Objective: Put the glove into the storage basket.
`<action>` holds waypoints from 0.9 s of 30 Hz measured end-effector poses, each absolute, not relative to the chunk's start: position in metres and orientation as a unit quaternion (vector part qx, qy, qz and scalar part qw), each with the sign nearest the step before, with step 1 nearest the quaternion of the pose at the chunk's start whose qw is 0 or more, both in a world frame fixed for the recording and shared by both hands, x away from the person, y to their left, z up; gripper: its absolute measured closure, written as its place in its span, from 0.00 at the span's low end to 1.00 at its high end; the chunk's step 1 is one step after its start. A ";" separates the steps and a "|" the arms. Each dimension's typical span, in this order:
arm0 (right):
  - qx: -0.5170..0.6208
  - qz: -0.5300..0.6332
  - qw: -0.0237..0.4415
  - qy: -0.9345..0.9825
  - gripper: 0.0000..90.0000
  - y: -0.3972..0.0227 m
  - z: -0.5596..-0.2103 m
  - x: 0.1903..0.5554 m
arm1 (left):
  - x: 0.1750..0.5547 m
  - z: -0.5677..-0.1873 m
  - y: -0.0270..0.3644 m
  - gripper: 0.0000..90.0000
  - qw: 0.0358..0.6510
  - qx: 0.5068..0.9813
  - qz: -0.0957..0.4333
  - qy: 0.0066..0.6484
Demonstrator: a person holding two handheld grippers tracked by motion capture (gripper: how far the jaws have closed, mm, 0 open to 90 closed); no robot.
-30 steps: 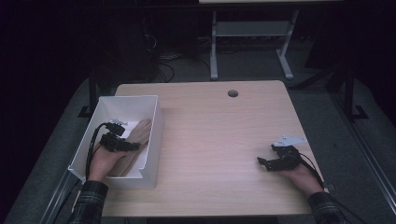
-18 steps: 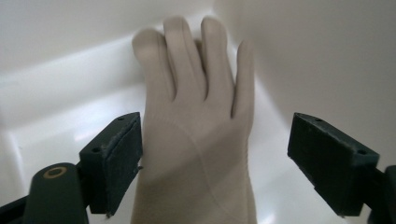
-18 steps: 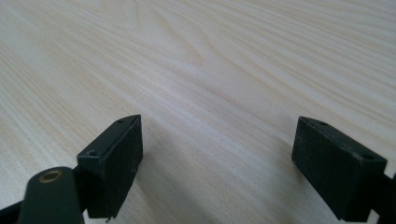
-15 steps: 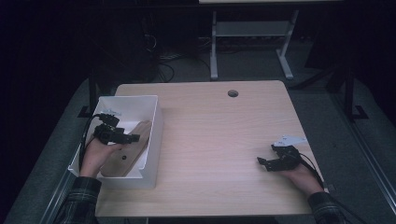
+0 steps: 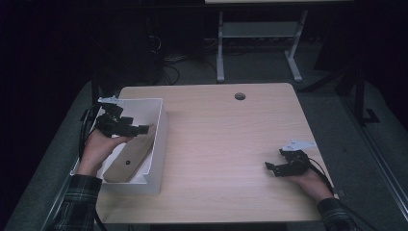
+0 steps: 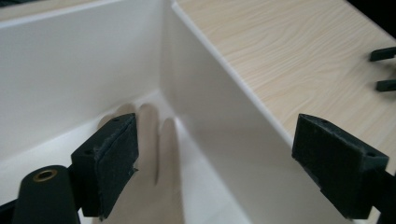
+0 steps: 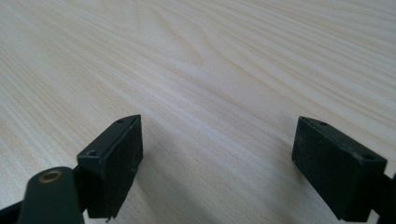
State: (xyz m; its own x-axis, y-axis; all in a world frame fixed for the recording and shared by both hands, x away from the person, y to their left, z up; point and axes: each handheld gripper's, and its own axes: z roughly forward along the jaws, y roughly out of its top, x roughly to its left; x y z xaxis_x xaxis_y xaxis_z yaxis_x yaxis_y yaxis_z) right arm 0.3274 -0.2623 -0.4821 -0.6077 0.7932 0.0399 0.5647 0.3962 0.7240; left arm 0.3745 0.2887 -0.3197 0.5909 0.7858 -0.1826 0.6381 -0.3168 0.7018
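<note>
A white box [image 5: 161,139] stands on the left part of the light wooden table [image 5: 231,144]. Inside it lies a flat tan wooden piece [image 5: 130,159] with a small hole; its end shows finger-like prongs [image 6: 149,140]. My left gripper [image 5: 139,129] hovers over the box, open and holding nothing. In the left gripper view its jaws [image 6: 215,163] straddle the box's side wall [image 6: 219,116], one jaw inside above the wooden piece. My right gripper [image 5: 270,167] rests near the table's front right, open over bare wood [image 7: 217,163].
A round hole [image 5: 239,96] sits near the table's far edge. Beyond the table, a white metal stand [image 5: 255,33] and cables lie on the dark floor. My right gripper's jaw tips [image 6: 385,53] show far off in the left gripper view.
My left gripper has moved toward the far end of the box, above the wooden piece. The right gripper has stayed still.
</note>
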 end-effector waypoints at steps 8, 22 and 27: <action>0.414 0.362 0.158 0.820 0.18 -0.262 -0.482 0.327 | 0.370 -0.305 0.257 0.14 0.406 0.811 0.085 0.413; 0.414 0.362 0.158 0.820 0.18 -0.262 -0.482 0.327 | 0.362 -0.307 0.179 0.14 0.428 0.826 0.066 0.361; 0.414 0.362 0.158 0.820 0.18 -0.262 -0.482 0.327 | 0.358 -0.315 0.154 0.14 0.430 0.830 0.063 0.350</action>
